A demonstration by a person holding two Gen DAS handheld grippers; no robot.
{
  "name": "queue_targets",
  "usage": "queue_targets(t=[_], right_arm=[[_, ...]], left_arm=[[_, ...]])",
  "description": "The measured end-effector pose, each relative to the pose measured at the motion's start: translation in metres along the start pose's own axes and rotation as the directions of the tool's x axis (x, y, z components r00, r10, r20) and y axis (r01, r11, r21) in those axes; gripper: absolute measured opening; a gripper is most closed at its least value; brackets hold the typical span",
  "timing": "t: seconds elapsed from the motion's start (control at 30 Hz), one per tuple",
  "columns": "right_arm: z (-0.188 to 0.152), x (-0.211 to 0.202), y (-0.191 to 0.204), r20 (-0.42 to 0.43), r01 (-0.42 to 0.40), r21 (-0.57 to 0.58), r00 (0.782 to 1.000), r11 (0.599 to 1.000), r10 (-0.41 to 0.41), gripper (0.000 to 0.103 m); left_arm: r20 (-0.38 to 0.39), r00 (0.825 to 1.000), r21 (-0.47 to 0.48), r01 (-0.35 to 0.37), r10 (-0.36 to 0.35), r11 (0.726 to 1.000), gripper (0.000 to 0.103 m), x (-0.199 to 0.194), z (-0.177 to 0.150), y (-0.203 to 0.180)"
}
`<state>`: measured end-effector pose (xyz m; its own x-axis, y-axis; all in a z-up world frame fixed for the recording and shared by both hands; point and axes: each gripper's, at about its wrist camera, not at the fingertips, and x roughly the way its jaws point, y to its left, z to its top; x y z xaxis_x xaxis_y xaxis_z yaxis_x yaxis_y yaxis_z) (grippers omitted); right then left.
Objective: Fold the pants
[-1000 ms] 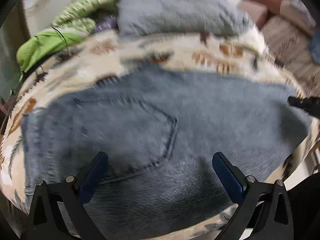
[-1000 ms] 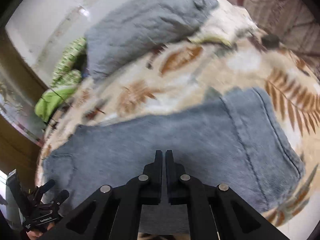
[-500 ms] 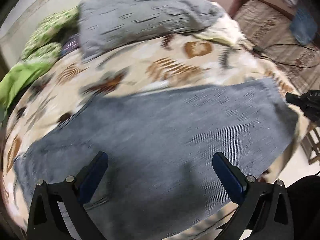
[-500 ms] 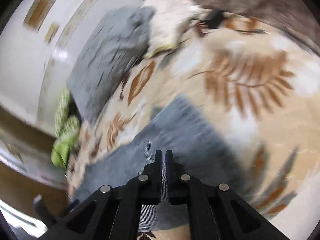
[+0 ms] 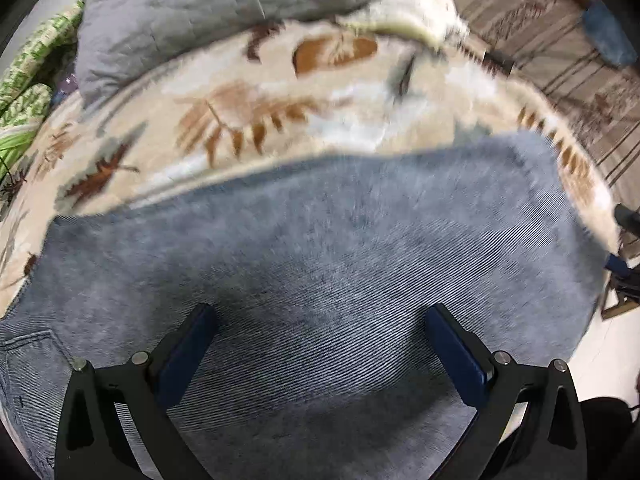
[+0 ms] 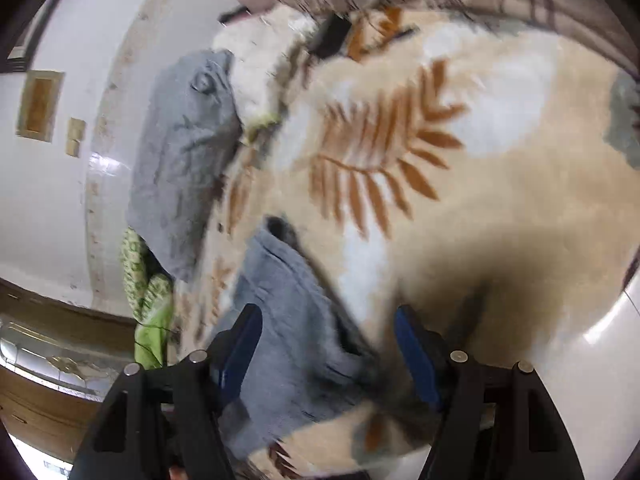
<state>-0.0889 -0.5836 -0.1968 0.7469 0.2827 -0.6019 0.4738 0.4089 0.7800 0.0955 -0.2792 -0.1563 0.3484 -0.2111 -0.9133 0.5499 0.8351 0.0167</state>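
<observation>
Blue-grey denim pants (image 5: 320, 248) lie flat across a cream bed blanket (image 5: 248, 120) with brown leaf prints. My left gripper (image 5: 320, 344) is open and empty, hovering over the middle of the pants. In the right wrist view the hem end of the pants (image 6: 288, 312) lies between the fingers of my right gripper (image 6: 328, 352), which is open over the blanket (image 6: 480, 200) near the bed's edge. The right gripper's tip (image 5: 618, 266) shows at the right edge of the left wrist view.
A grey pillow (image 5: 224, 8) lies at the head of the bed, also in the right wrist view (image 6: 188, 152). Green patterned bedding (image 5: 24, 80) sits at the far left. A striped brown cloth (image 5: 560, 48) lies beyond the bed. White wall (image 6: 60, 200) behind.
My right gripper was shut and has opened, swinging toward the hem end of the pants. My left gripper has moved from the pocket area along the legs toward the hem.
</observation>
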Motion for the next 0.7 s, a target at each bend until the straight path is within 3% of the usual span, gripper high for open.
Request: queue_targets(t=[0.13, 0.23, 0.33, 0.43, 0.6, 0.7], right_arm=[[-0.002, 0.007, -0.001, -0.085, -0.093, -0.019, 0.992, 0.995, 0.091, 0.071], [-0.004, 0.021, -0.003, -0.138, -0.04, -0.014, 0.99, 0.999, 0.037, 0.072], [-0.004, 0.024, -0.002, -0.153, -0.066, -0.008, 0.986, 0.998, 0.064, 0.072], [-0.008, 0.03, 0.009, -0.196, -0.086, -0.044, 0.978, 0.995, 0.075, 0.071], [-0.015, 0.042, 0.019, -0.215, -0.043, -0.097, 0.976, 0.994, 0.021, 0.071], [-0.015, 0.043, 0.025, -0.187, -0.027, -0.114, 0.982, 0.993, 0.005, 0.055]], left_arm=[[0.009, 1.0, 0.008, 0.006, -0.006, 1.0, 0.103, -0.004, -0.002, 0.0], [0.011, 1.0, -0.013, 0.019, -0.019, 1.0, 0.103, -0.01, -0.002, 0.004], [0.041, 0.999, -0.044, 0.035, -0.033, 0.998, 0.103, -0.018, -0.004, 0.01], [0.011, 1.0, -0.027, 0.006, -0.006, 1.0, 0.103, -0.009, -0.002, 0.011], [0.021, 1.0, -0.029, 0.011, -0.01, 1.0, 0.103, -0.011, -0.005, 0.01], [0.032, 0.999, -0.043, 0.019, -0.018, 0.999, 0.103, -0.014, -0.005, 0.011]])
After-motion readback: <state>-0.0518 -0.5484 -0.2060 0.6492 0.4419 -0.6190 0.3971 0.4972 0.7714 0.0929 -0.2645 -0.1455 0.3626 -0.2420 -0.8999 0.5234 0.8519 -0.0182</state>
